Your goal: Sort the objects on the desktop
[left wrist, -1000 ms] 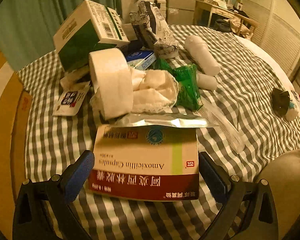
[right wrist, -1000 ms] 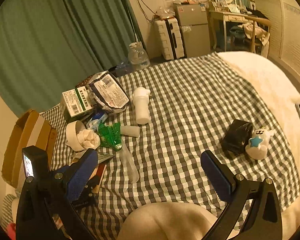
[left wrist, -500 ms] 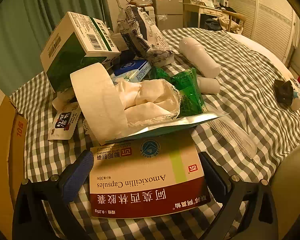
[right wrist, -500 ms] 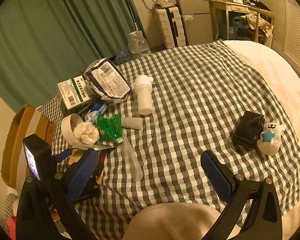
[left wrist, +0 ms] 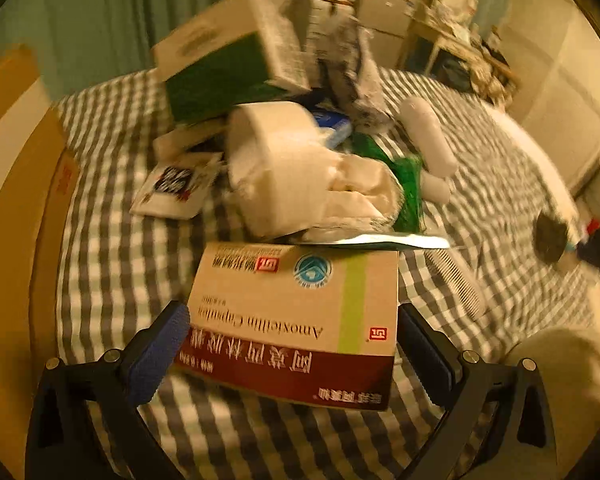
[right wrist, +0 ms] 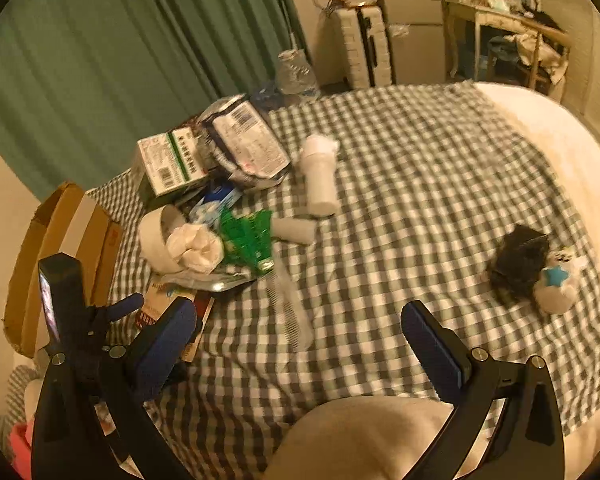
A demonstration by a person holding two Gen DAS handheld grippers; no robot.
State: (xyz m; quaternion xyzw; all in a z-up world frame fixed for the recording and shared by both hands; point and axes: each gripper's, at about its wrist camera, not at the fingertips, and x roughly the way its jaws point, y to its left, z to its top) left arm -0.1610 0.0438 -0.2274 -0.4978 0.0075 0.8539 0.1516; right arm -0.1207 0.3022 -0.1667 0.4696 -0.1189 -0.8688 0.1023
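Note:
My left gripper [left wrist: 294,332] is shut on a tan and dark red Amoxicillin box [left wrist: 296,316], its blue pads against both short ends, and holds it lifted off the checked cloth. The box edge also shows in the right wrist view [right wrist: 160,308] beside the left gripper [right wrist: 120,312]. Behind the box lies a heap: a white tape roll [left wrist: 276,160] with crumpled white wrapping, a green packet [left wrist: 408,188], a green and white carton [left wrist: 224,72], a silver pouch [left wrist: 380,240]. My right gripper [right wrist: 300,344] is open and empty above the cloth.
A cardboard box [right wrist: 60,248] stands at the left bed edge. A white bottle [right wrist: 320,176], a clear comb [right wrist: 292,304], a black pouch [right wrist: 520,260] and a white plush toy [right wrist: 556,284] lie on the checked cloth [right wrist: 420,184]. A knee [right wrist: 360,436] is below.
The left gripper has lifted the Amoxicillin box and pulled it back from under the silver pouch. The right gripper has drifted slightly, still open.

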